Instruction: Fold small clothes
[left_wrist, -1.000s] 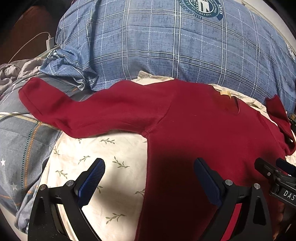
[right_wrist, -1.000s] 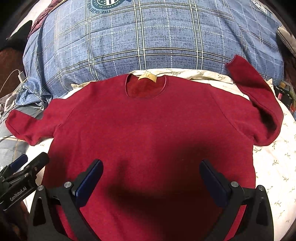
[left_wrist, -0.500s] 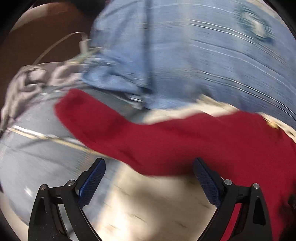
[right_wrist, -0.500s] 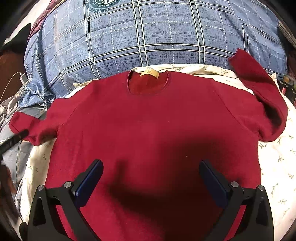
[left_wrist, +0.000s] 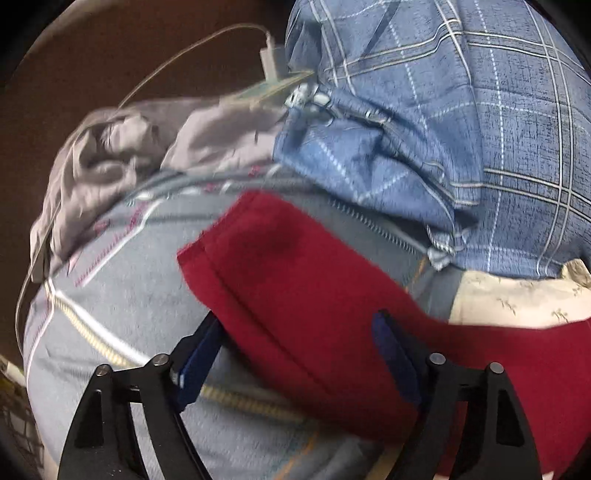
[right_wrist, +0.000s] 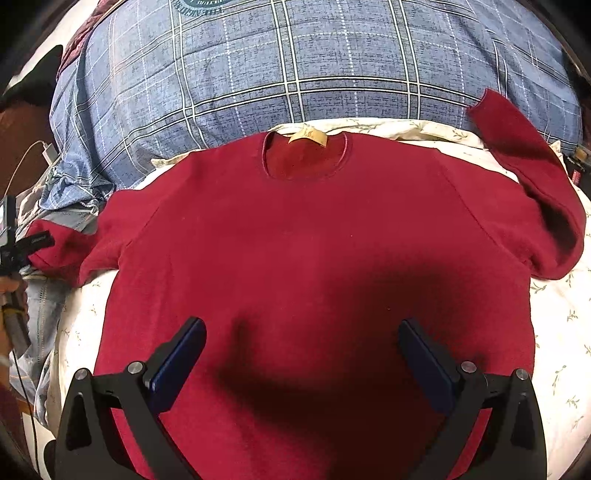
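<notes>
Swinging out to the sweater's left sleeve, jaws narrowing around it; folding barely begun.

Left wrist view: now closing in on the red sleeve (left_wrist: 295, 280), away from the sweater body framed a second ago; left gripper (left_wrist: 299, 354) jaws closing around the sleeve lying on grey-blue bedding (left_wrist: 122, 302), pads not yet pressing on it. Right wrist view: hanging over the red sweater (right_wrist: 306, 236), spread flat and face-up on the floral sheet (right_wrist: 561, 332) below the plaid pillow (right_wrist: 295, 66); right gripper (right_wrist: 299, 354) gaping wide, gripping nothing; far sleeve flopped outward, hem unfolded, both sleeve folds and body fold seemingly all remaining.
</notes>
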